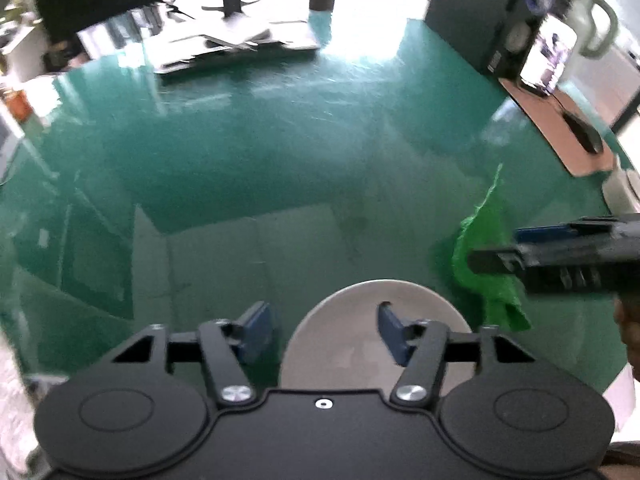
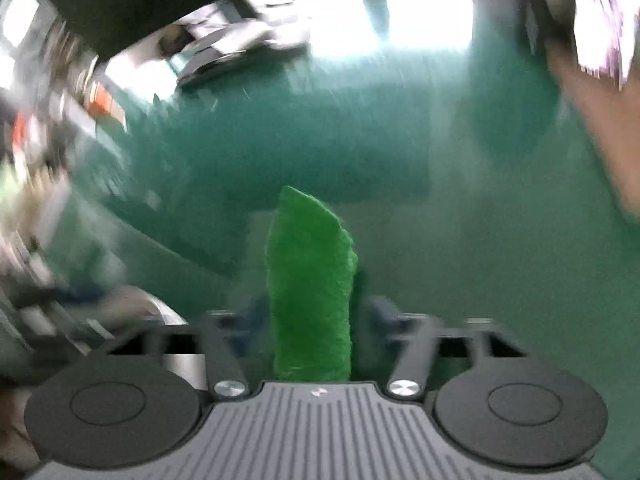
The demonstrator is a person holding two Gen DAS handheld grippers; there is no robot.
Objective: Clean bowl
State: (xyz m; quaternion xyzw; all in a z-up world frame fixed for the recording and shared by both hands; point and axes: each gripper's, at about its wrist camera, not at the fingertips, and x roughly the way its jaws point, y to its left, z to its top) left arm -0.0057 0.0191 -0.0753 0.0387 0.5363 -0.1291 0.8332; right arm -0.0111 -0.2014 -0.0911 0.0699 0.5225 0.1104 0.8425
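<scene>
Both tongs stand wide: the left tongs [image 1: 326,330] straddle the rim of the stiff, slippery-looking steel bowl [image 1: 340,344], best gripped there, while the soft green cloth [image 2: 310,280] lies loose between the right tongs [image 2: 314,320].

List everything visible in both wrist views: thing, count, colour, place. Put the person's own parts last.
bowl: one, pale grey, on the table beneath the left gripper.
cloth: one, bright green, crumpled, standing between the right gripper's fingers, right of the bowl.
table: one, dark green, glossy.
mouse: one, black, on the brown mat at the table's far right.
mat: one, brown, far right edge.
papers: a blurred white pile, count unclear, far side of the table.
left gripper: one, black with blue pads, jaws apart over the bowl, gripping nothing.
right gripper: one, black, blurred, jaws apart either side of the cloth.
</scene>
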